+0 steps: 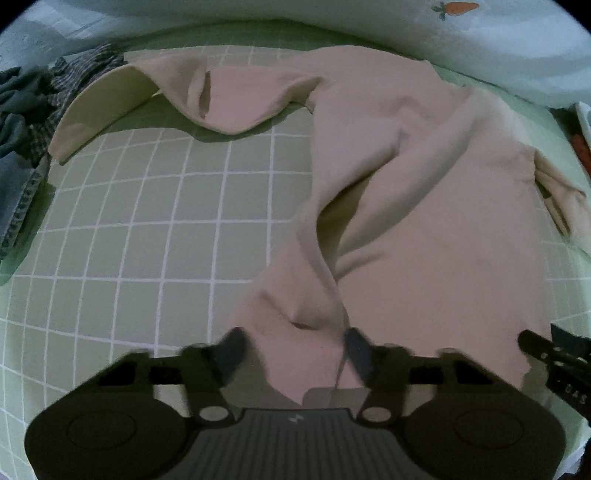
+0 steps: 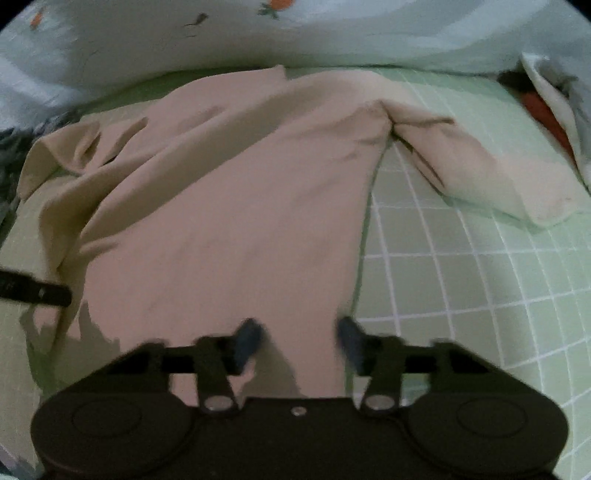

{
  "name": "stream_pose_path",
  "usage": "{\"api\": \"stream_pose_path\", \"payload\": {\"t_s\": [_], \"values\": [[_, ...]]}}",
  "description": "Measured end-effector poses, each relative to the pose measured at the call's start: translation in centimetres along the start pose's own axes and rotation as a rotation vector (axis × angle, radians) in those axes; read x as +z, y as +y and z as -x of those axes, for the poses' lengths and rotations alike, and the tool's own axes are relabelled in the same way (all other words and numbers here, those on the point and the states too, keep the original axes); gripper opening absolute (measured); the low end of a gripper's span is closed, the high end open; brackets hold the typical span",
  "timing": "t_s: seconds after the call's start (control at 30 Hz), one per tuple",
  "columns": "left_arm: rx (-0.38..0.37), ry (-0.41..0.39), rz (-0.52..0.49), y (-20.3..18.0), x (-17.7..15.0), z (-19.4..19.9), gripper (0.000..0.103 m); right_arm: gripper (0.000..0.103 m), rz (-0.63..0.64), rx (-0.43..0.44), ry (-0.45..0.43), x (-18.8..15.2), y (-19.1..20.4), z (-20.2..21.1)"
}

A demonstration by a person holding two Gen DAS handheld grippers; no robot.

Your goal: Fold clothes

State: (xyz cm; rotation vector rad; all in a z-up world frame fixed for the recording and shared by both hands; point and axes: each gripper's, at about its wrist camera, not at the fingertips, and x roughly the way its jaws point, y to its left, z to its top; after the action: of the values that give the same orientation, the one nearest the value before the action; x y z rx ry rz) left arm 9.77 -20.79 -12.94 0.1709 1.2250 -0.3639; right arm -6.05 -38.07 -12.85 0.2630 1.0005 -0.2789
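A beige long-sleeved shirt [image 1: 424, 221] lies spread on a green checked bedsheet [image 1: 147, 221], its hem nearest me and its body creased down the middle. One sleeve [image 1: 229, 99] is flung out to the far left. My left gripper [image 1: 294, 347] points down at the hem's left part, jaws apart, with cloth lying between the fingers. In the right wrist view the same shirt [image 2: 240, 221] fills the middle and its other sleeve [image 2: 480, 170] lies out to the right. My right gripper [image 2: 299, 334] stands over the hem's right corner, jaws apart with cloth between them.
A heap of denim and checked clothes [image 1: 22, 110] lies at the far left. A pale carrot-print blanket [image 2: 258, 33] bunches along the back. Something red [image 2: 543, 110] sits under a white cloth at the far right. Bare sheet [image 2: 461, 295] lies right of the shirt.
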Motion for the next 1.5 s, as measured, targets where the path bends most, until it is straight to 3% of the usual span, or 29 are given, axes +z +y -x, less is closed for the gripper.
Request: {"api": "stream_pose_path", "payload": {"t_s": [0.03, 0.07, 0.1, 0.4, 0.5, 0.7, 0.73, 0.8, 0.9, 0.93, 1.0, 1.1, 1.17, 1.5], "values": [[-0.012, -0.002, 0.009, 0.1, -0.2, 0.0, 0.035, 0.016, -0.003, 0.023, 0.002, -0.1, -0.1, 0.2], [-0.032, -0.002, 0.026, 0.2, -0.3, 0.1, 0.017, 0.012, -0.006, 0.045, 0.003, -0.1, -0.2, 0.3], [-0.052, -0.003, 0.043, 0.3, -0.5, 0.1, 0.009, 0.011, -0.005, 0.051, -0.002, -0.3, -0.4, 0.7], [-0.164, -0.034, 0.171, 2.6, -4.9, 4.6, 0.004, 0.01, -0.021, -0.03, -0.078, -2.2, -3.6, 6.4], [-0.15, -0.005, 0.25, 3.8, -7.2, 5.1, 0.001, 0.01, -0.059, -0.073, -0.065, -2.8, -5.8, 7.3], [-0.091, 0.069, 0.346, 3.6, -10.4, 4.6, 0.001, 0.012, -0.153, -0.018, 0.027, -3.9, -8.6, 6.1], [-0.083, 0.06, 0.356, 3.5, -10.7, 4.8, 0.004, 0.013, -0.153, -0.006, 0.027, -3.8, -8.8, 6.2], [-0.066, 0.031, 0.371, 3.0, -10.9, 5.4, 0.029, 0.027, -0.155, 0.02, 0.017, -3.3, -9.4, 6.4], [-0.034, -0.038, 0.366, 1.7, -10.9, 6.1, 0.055, 0.048, -0.173, 0.044, -0.024, -2.9, -10.8, 6.9], [-0.024, -0.06, 0.36, 1.2, -10.7, 6.3, 0.058, 0.052, -0.181, 0.044, -0.038, -2.7, -11.5, 7.0], [-0.012, -0.088, 0.349, 0.0, -10.4, 6.8, 0.069, 0.072, -0.198, 0.043, -0.065, -2.3, -12.9, 7.2], [-0.008, -0.113, 0.344, -2.5, -9.4, 6.6, 0.074, 0.095, -0.222, 0.039, -0.115, -1.7, -15.0, 7.5], [-0.012, -0.125, 0.343, -4.0, -9.3, 6.3, 0.076, 0.103, -0.218, 0.032, -0.149, -1.4, -16.6, 7.6], [0.02, -0.181, 0.424, -9.1, -7.5, 5.6, 0.079, 0.103, -0.254, 0.012, -0.203, 2.1, -24.7, 5.0]]}}
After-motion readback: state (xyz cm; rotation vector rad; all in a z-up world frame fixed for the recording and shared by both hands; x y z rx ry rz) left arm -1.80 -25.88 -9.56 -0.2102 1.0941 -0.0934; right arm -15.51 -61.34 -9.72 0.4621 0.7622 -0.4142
